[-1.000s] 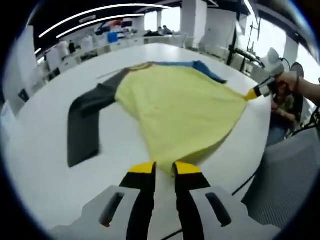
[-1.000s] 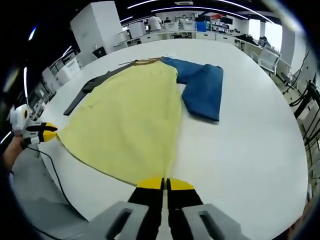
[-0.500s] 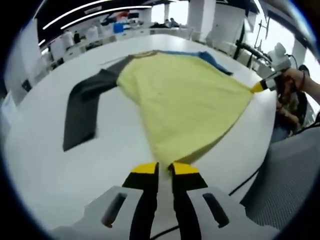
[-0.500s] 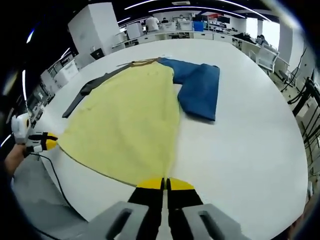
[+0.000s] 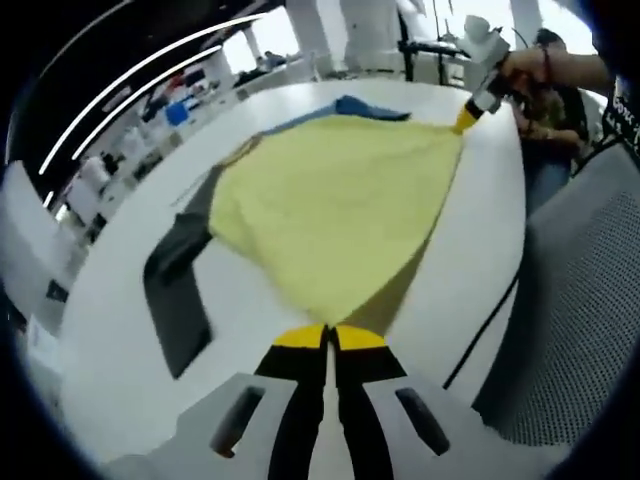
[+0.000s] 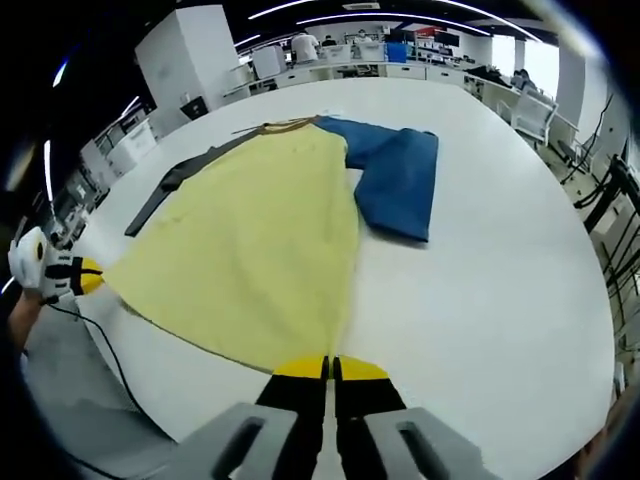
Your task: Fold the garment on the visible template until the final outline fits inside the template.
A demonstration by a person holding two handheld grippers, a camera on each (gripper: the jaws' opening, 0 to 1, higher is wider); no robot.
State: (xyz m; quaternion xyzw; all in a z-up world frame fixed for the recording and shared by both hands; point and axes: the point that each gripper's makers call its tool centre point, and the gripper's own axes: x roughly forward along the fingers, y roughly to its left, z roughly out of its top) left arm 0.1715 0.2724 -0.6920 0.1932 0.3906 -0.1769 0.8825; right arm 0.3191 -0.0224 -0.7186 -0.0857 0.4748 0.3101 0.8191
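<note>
- The garment [image 6: 250, 240] lies spread on the white counter [image 6: 480, 300], yellow body toward you, collar at the far end.
- A blue sleeve [image 6: 395, 180] lies beside the body on one side. A dark grey sleeve [image 5: 180, 290] lies on the other side.
- No template outline can be made out on the counter.
- Your right gripper [image 6: 330, 368] has its jaws pressed together on one hem corner of the garment.
- Your left gripper [image 5: 327, 338] does the same at the other hem corner, jaws clamped on the yellow cloth.
- In the left gripper view your right gripper sits at the garment's far corner, with your hand [image 5: 530, 70] behind it.
- You hold the two corners apart so the hem stays taut between them. Judgement: that tension keeps the panel flat and ready to carry toward the collar for the first fold.
- Against a second ago, the left gripper view has swung and rolled a good deal: the camera has moved.
- The hem near your left gripper now appears lifted off the counter, with shadowed cloth beneath the edge.
- The right gripper view is nearly unchanged; the left gripper's tip sits slightly nearer that view's edge.
- Both sleeves lie where they lay.
</note>
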